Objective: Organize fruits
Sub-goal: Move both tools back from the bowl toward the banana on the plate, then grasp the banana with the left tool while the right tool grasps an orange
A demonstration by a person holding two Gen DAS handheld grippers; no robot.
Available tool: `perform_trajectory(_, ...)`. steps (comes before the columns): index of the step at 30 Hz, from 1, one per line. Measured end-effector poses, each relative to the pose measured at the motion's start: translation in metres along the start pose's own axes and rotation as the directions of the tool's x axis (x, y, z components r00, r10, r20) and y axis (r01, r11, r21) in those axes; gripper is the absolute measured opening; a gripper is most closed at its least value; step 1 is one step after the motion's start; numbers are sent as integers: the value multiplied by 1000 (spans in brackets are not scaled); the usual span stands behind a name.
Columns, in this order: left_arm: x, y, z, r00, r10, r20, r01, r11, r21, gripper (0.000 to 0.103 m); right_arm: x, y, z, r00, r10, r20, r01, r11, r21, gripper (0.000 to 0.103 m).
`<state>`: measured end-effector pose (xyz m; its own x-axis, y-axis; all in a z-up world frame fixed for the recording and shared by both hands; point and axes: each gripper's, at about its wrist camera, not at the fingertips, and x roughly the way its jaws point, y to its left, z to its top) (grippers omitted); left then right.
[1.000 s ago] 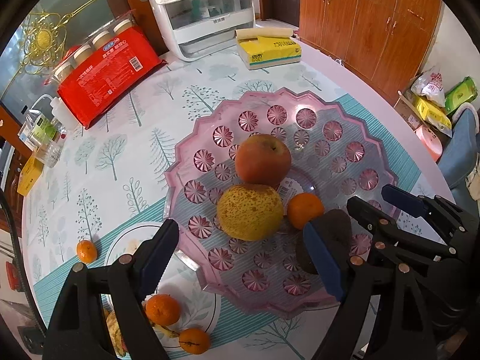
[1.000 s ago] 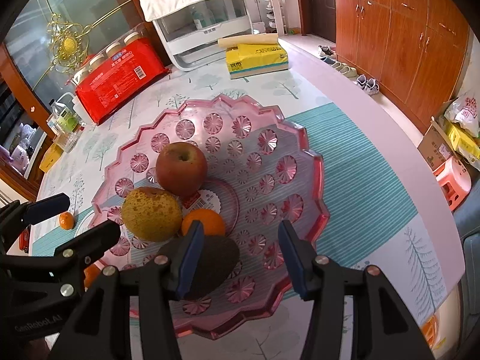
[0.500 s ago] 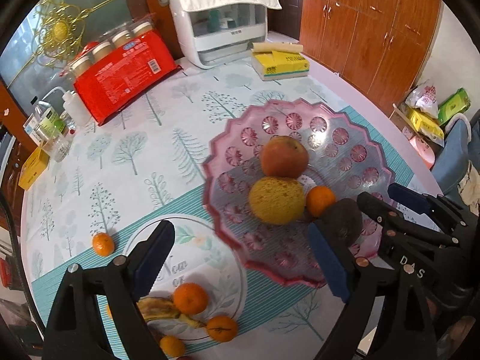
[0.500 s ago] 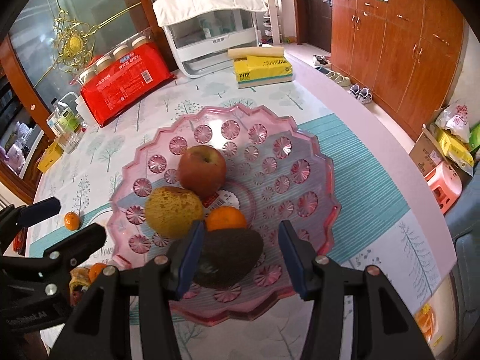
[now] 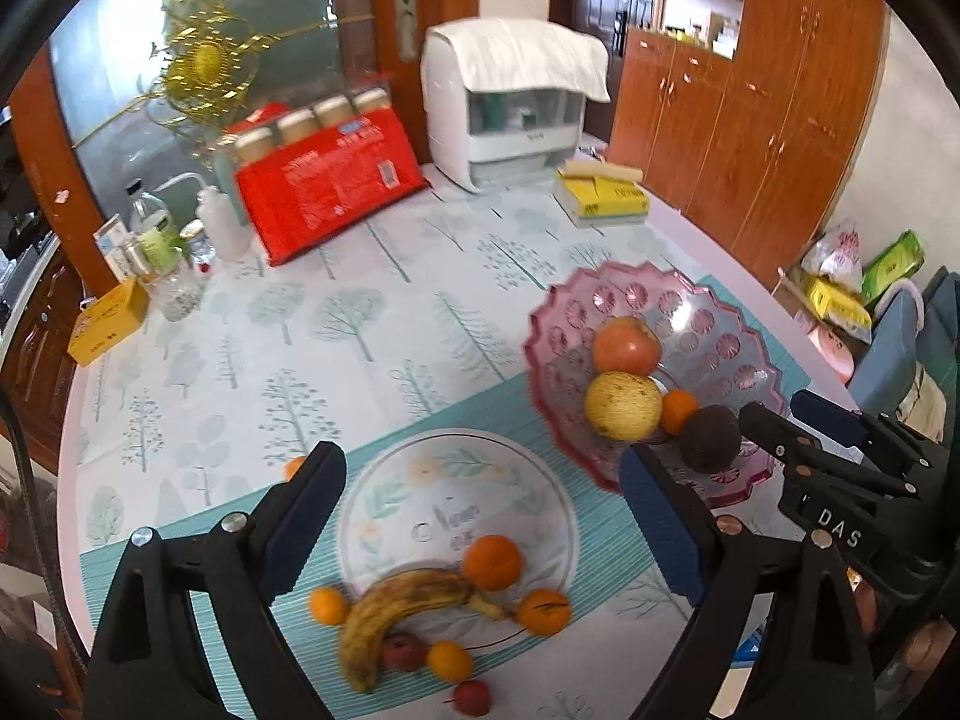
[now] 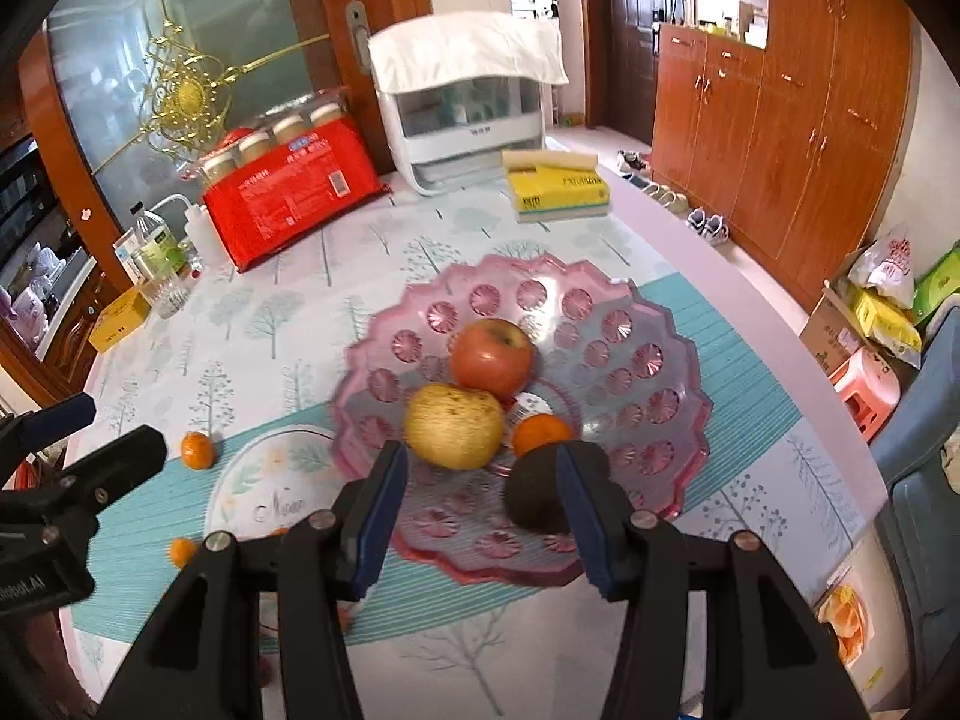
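Note:
A pink scalloped fruit bowl [image 6: 660, 402] holds a red apple [image 6: 492, 357], a yellow pear [image 6: 453, 426], a small orange [image 6: 543, 432] and a dark avocado [image 6: 537, 498]. It also shows in the left wrist view [image 5: 750, 330]. My right gripper [image 6: 483, 510] is open and empty, above the bowl's near rim, with the avocado by its right finger. My left gripper [image 5: 480, 516] is open and empty over the round table print, where a spotted banana [image 5: 396, 606], several small oranges [image 5: 492, 561] and small red fruits [image 5: 402, 651] lie.
At the back of the table stand a red package [image 5: 330, 180], a white covered rack [image 5: 510, 102], a yellow tissue pack [image 5: 603, 198], bottles [image 5: 156, 240] and a yellow box [image 5: 108, 327]. One loose orange [image 6: 197, 450] lies left of the print. The table edge runs along the right.
Both grippers have pulled back and up from the bowl. The left has swung left, bringing the banana and oranges into view. The avocado stays in the bowl, free of the right gripper.

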<state>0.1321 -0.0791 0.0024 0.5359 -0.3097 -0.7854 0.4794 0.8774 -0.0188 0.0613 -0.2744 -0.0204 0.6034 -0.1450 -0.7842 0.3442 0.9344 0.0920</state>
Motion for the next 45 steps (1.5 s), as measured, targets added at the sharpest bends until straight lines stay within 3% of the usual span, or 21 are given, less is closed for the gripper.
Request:
perform_trajectory(7, -32, 52, -22, 999, 18, 47, -17, 999, -27, 94, -15, 33, -8, 1000, -9, 22, 9, 1000, 10, 52)
perform_trajectory(17, -28, 114, -56, 1000, 20, -2, -20, 997, -78, 94, -14, 79, -33, 1000, -6, -11, 6, 1000, -21, 52)
perform_trajectory(24, 1, 114, -75, 997, -28, -74, 27, 1000, -15, 94, 3, 91, -57, 996, 0, -88, 0, 1000, 1, 52)
perform_trajectory(35, 61, 86, -94, 977, -99, -189, 124, 985, 123, 94, 38, 86, -100, 974, 37, -223, -16, 996, 93, 52)
perform_trajectory(37, 70, 81, -96, 973, -101, -207, 134, 979, 154, 92, 42, 85, -106, 971, 49, -236, -24, 994, 107, 52)
perform_trajectory(39, 80, 76, -98, 968, -104, -229, 149, 971, 188, 81, 48, 83, -111, 966, 67, -251, -36, 991, 127, 52)
perform_trajectory(43, 97, 68, -102, 957, -97, -273, 165, 956, 242, 73, 57, 79, -118, 959, 87, -271, -42, 985, 168, 52)
perform_trajectory(45, 105, 64, -105, 950, -97, -298, 180, 947, 265, 62, 62, 76, -121, 955, 91, -283, -38, 981, 188, 52)
